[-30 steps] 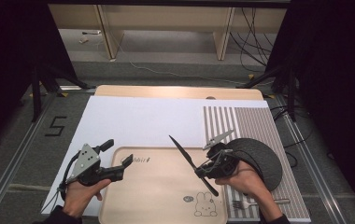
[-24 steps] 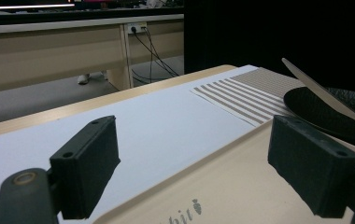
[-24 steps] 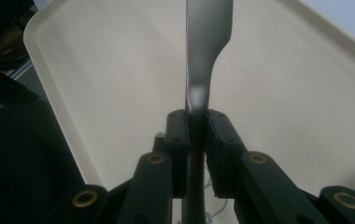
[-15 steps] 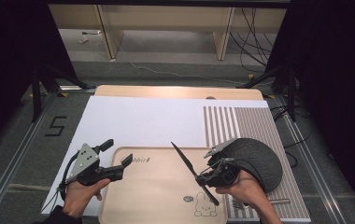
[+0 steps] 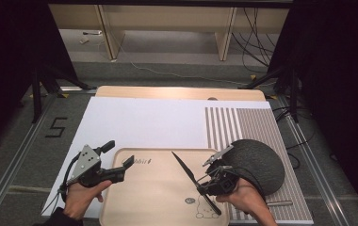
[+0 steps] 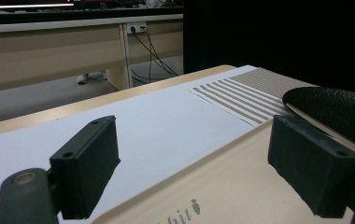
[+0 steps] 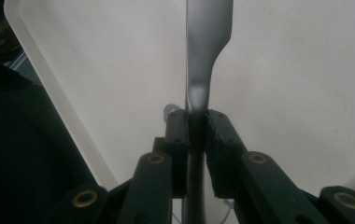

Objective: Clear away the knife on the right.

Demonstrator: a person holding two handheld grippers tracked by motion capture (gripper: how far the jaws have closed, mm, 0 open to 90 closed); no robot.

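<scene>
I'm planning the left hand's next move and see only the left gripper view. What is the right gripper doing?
Observer: The right gripper is shut on a knife, its pads clamped on the narrow neck.
Operator: Where's the knife pointing?
Observer: Over the wooden tray, blade angled away from the person.
Operator: Anything beside that dark plate?
Observer: A slim metal utensil lies on the striped mat, just nearside of the dark plate.

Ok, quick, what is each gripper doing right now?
Left gripper: open, nothing between its jaws, at the beige wooden tray's left edge.
Right gripper: shut on a dark metal table knife, over the tray.
</scene>
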